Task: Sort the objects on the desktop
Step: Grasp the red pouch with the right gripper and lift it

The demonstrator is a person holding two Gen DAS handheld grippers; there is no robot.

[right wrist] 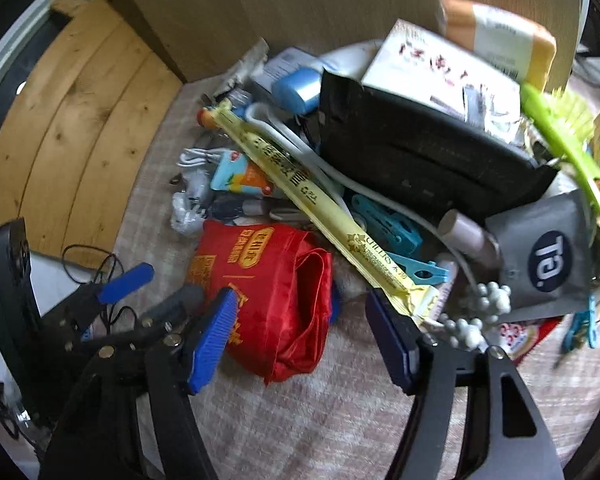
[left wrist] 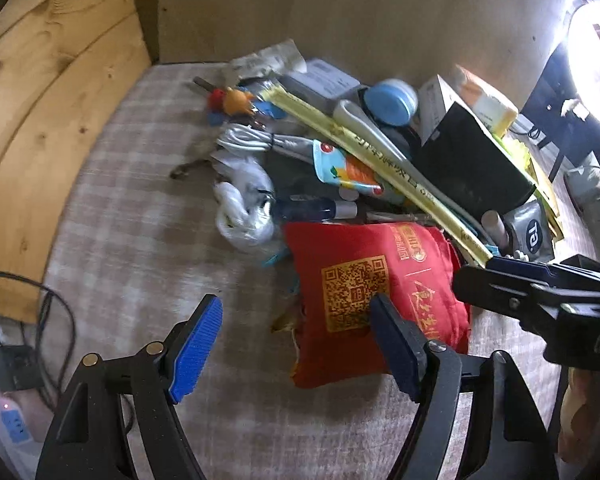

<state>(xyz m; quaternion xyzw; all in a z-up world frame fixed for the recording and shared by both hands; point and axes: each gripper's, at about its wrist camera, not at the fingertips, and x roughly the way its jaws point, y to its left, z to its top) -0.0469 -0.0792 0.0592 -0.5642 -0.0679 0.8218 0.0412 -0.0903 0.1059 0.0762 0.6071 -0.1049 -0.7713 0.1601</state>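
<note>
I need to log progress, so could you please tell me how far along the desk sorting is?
Nothing looks sorted yet: the red fabric pouch, long yellow chopstick sleeve, black box and grey foil sachet lie in one heap. Left tongs and right tongs hang open, holding nothing. The whole pile remains.

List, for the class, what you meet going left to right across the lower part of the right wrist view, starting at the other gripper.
left gripper → red pouch → white bead string → grey sachet → blue clothes peg
</note>
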